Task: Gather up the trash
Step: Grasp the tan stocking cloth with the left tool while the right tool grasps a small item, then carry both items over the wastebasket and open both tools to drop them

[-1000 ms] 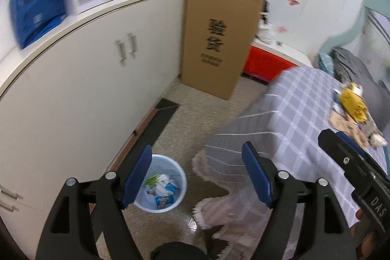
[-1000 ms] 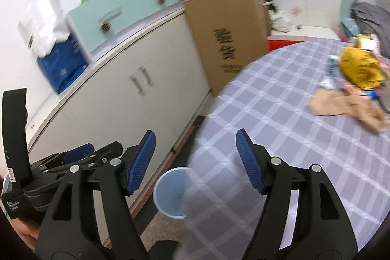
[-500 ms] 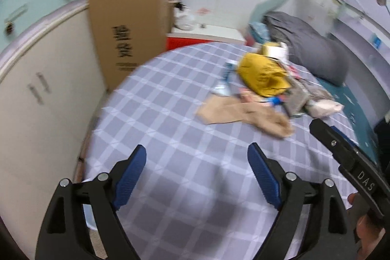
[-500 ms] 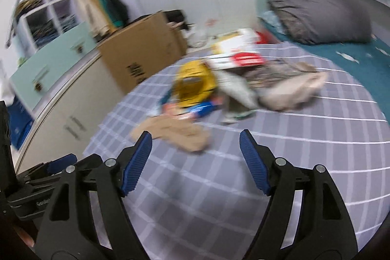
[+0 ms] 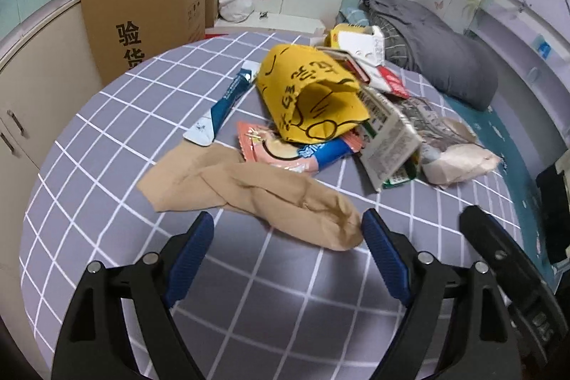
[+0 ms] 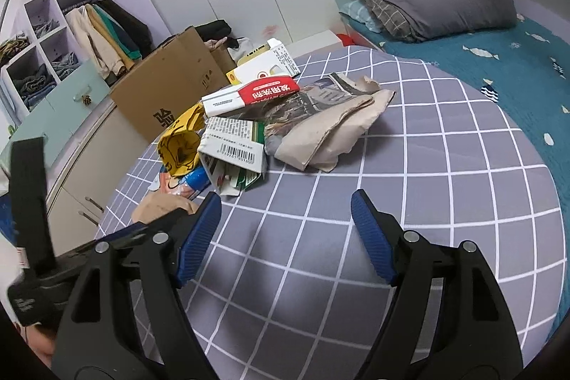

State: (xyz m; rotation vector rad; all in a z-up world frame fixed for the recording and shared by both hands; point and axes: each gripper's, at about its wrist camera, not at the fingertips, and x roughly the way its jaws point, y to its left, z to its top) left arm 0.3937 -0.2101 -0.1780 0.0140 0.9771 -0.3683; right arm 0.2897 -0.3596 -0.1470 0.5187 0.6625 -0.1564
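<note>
Checked tablecloth [image 5: 107,138] with trash pile [image 5: 320,102]; both tongs [image 5: 286,251] [image 6: 285,223] spread, empty.

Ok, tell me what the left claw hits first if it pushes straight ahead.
Most likely the beige stocking: the open left claw points right at it, nothing between. How high the claw rides above the tablecloth is unclear.
</note>
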